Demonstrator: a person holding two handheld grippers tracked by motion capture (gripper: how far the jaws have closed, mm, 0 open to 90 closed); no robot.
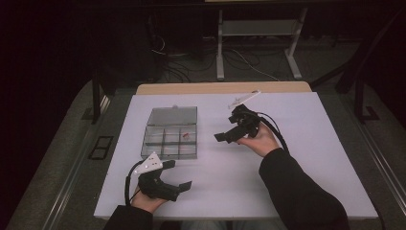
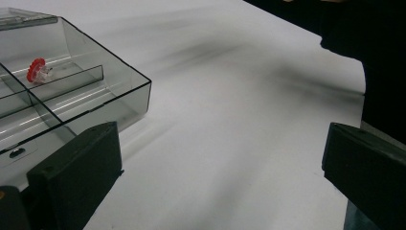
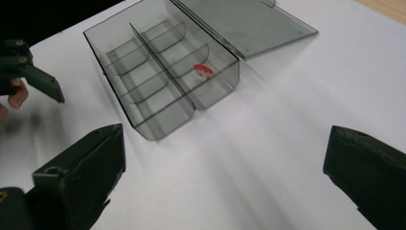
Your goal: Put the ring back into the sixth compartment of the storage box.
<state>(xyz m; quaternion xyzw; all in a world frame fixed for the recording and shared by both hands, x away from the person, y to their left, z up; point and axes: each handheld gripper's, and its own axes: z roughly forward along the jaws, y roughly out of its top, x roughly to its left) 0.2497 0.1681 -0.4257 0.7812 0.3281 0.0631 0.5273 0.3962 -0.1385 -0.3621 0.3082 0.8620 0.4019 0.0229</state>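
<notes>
Both of the person's arms are covered by long black sleeves (image 1: 301, 191) that end at the wrist. Each hand carries a black tool: the left tool (image 1: 179, 175) has a white three-cornered plate (image 1: 149, 164) on top and a black cable (image 1: 128, 182) looping back beside the wrist. The right tool (image 1: 225, 136) bears a pale plate (image 1: 244, 99) too, and a thick black cable (image 1: 275, 127) curving back toward the sleeve. Up close, the jaws are blocky, matte black, with a small screw hole (image 3: 51, 170) sunk in one and dull, slightly worn edges.
</notes>
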